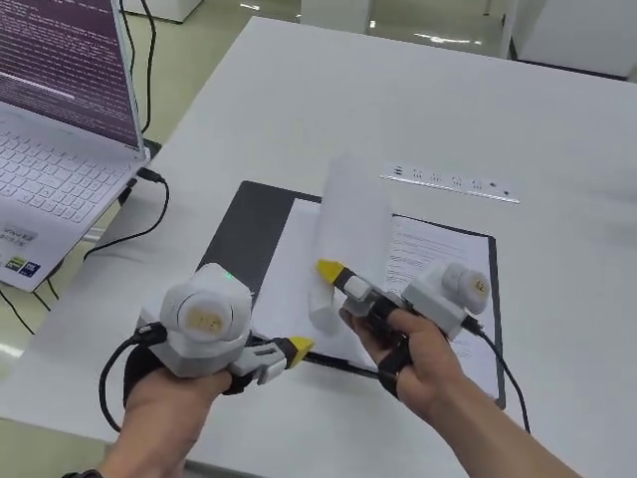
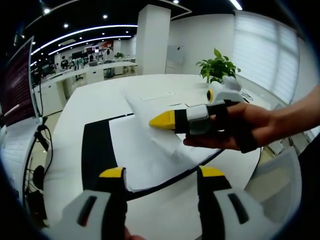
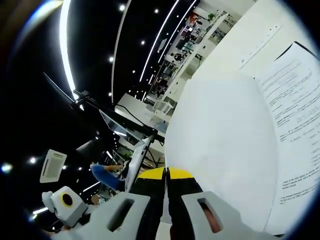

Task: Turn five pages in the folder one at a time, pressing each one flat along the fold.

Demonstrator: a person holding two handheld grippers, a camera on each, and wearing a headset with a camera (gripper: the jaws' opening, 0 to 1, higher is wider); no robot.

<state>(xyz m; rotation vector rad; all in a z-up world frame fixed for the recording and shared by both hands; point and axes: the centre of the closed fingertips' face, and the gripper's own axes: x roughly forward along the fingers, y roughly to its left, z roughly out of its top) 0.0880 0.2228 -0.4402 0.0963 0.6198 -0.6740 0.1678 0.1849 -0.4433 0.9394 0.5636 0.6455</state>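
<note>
1. Pinching a lifted page (image 1: 350,214), the right gripper (image 1: 329,270) has jaws closed on its edge.
2. The left gripper (image 1: 297,349) hovers with jaws apart, empty, near the open folder (image 1: 249,224) on the counter (image 1: 398,100).

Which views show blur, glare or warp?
Head view: lifted page smeared by motion blur, the rest sharp. Left gripper view: crisp, fisheye bows the table edge. Right gripper view: heavily rolled, ceiling light strips bent into arcs, lifted page washed out to plain white.

Print on the page (image 1: 428,257) and laptop screen (image 1: 60,60) seems illegible.
</note>
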